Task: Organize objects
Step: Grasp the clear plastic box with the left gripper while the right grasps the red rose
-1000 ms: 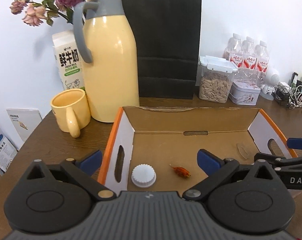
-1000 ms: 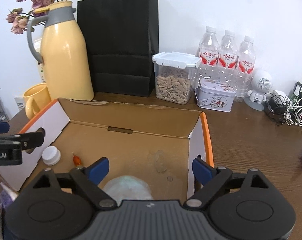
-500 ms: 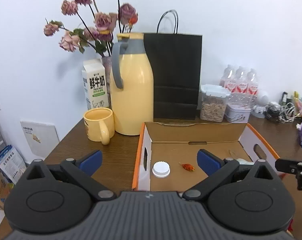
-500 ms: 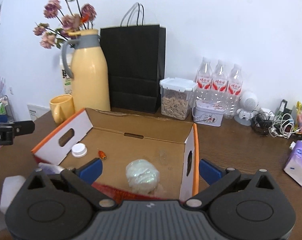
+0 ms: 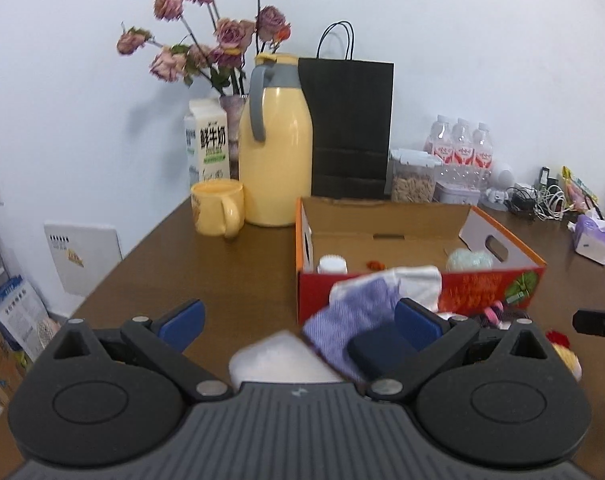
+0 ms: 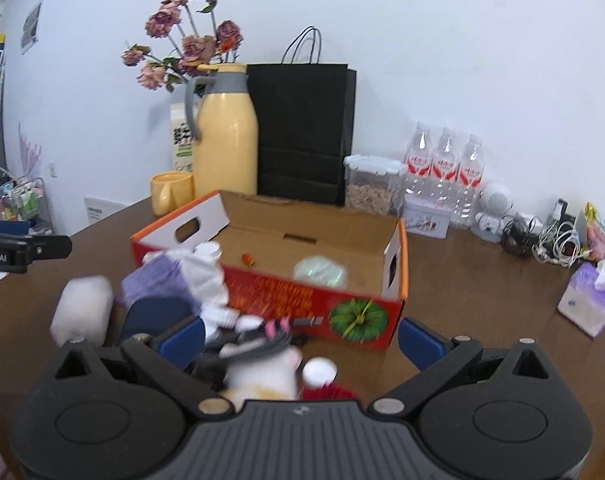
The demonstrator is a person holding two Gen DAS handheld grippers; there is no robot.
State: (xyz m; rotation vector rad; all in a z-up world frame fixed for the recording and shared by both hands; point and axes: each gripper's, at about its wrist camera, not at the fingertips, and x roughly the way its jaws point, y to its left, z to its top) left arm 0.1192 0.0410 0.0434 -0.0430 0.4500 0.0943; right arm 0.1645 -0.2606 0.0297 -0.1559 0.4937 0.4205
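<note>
An open cardboard box (image 5: 490,292) with a red front wall stands on the brown table. Inside it lie a white cap (image 5: 332,263), a small red-orange piece (image 5: 375,265) and a pale green ball (image 5: 468,258). Heaped before the box are a purple-and-white cloth (image 5: 362,308), a dark blue case (image 5: 382,350) and a white block (image 5: 278,356). My left gripper (image 5: 300,320) is open above this heap and holds nothing. My right gripper (image 6: 301,338) is open and empty over a white plush toy (image 6: 262,372) and a red-and-white item (image 6: 320,376) in front of the box (image 6: 286,300).
Behind the box stand a yellow thermos (image 5: 276,168), a yellow mug (image 5: 218,208), a milk carton (image 5: 206,144), a black paper bag (image 5: 348,128), a seed jar (image 5: 414,178) and water bottles (image 6: 446,160). A tissue pack (image 6: 588,306) and tangled cables (image 6: 550,240) lie at the right.
Both grippers have drawn back from over the box toward the near side. The right gripper let the pale green ball go inside the box. The heap before the box came into view.
</note>
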